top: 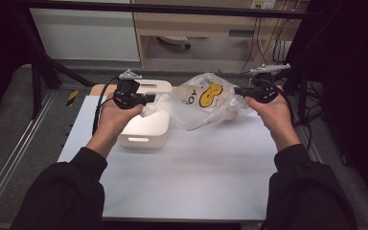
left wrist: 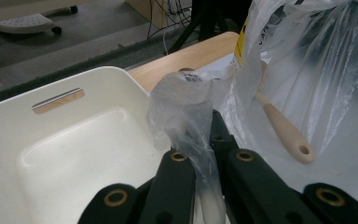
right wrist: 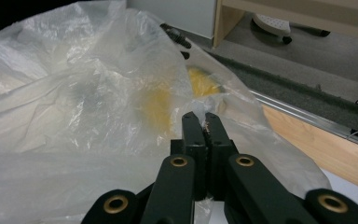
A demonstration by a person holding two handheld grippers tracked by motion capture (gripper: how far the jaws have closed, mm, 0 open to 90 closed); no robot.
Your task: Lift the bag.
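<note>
High view: I'm holding a clear plastic bag (top: 206, 100) w/ a yellow print stretched between my two grippers, above the back of the white worktop (top: 187, 177). My left gripper (top: 149, 99) is pinching the bag's left edge, just over the far right corner of a white bin (top: 143, 129) that's sitting on the worktop. My right gripper (top: 238, 91) is clamping the bag's right edge, approx. level w/ the left one. The bag's belly is sagging between them, its bottom near or on the worktop; can't tell which.

Left gripper view: my left gripper (left wrist: 204, 140) is closed on a bunched strip of the plastic bag (left wrist: 307, 70); the film is running down between the jaws. The white bin (left wrist: 74, 149) is lying open and hollow below-left. A wooden-handled utensil (left wrist: 286, 133) is resting inside the bag, handle w/ a hole at its end pointing toward me.

Right gripper view: my right gripper (right wrist: 205, 123) is shut tight on the plastic bag (right wrist: 88, 116), jaws together w/ thin film caught between them. The yellow print is showing blurred through the film.
</note>
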